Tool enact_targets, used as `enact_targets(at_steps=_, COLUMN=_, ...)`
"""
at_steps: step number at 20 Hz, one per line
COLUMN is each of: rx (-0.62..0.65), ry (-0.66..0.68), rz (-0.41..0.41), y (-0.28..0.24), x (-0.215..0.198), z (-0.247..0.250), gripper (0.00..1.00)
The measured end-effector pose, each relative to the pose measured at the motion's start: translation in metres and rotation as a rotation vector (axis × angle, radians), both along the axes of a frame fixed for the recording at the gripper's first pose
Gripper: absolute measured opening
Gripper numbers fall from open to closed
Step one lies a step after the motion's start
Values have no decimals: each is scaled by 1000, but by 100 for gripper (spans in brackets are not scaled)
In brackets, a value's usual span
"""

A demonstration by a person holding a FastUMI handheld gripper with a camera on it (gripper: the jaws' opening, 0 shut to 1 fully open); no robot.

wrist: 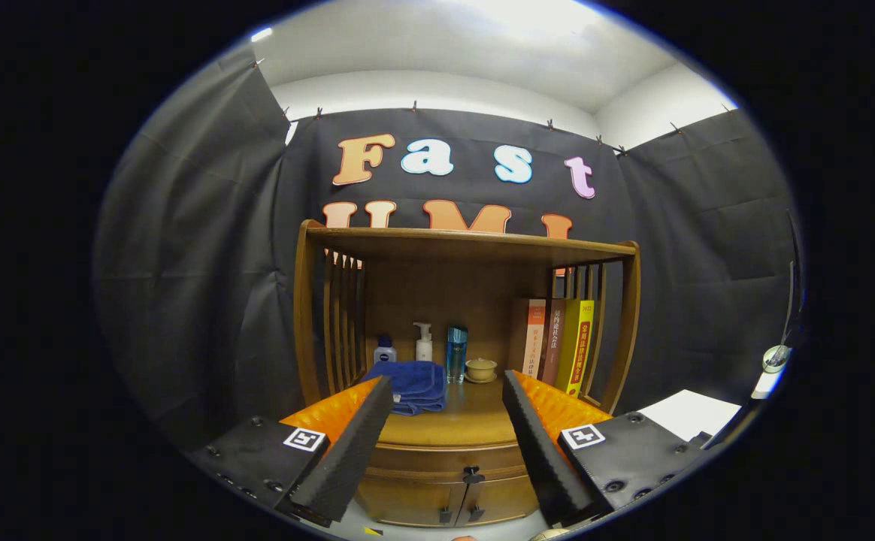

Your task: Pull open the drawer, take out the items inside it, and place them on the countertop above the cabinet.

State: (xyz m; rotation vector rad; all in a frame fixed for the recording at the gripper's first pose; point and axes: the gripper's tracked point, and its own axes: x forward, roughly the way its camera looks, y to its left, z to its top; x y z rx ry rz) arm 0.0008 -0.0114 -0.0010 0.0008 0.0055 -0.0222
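One wooden cabinet [449, 458] stands ahead against the black cloth wall, with a slatted shelf frame [467, 248] rising over its surface [456, 421]. Below the surface's front edge runs one drawer [449, 460], closed, with a small dark knob [472, 475] at its middle; two small doors sit beneath it. The gripper [449, 394] hovers in front, its jaws spread wide and holding nothing, the drawer front showing between them. Three books [558, 342] stand upright at the surface's right rear. One folded blue towel [411, 385] lies left of centre. Behind it stand three bottles [424, 343] in a row, and one small lidded cup [480, 369] sits just right of them.
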Motion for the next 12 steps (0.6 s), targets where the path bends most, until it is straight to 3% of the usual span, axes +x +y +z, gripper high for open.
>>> enact_targets(at_steps=12, rx=-1, ry=1, rz=-1, y=2, x=2, z=0, gripper=98)
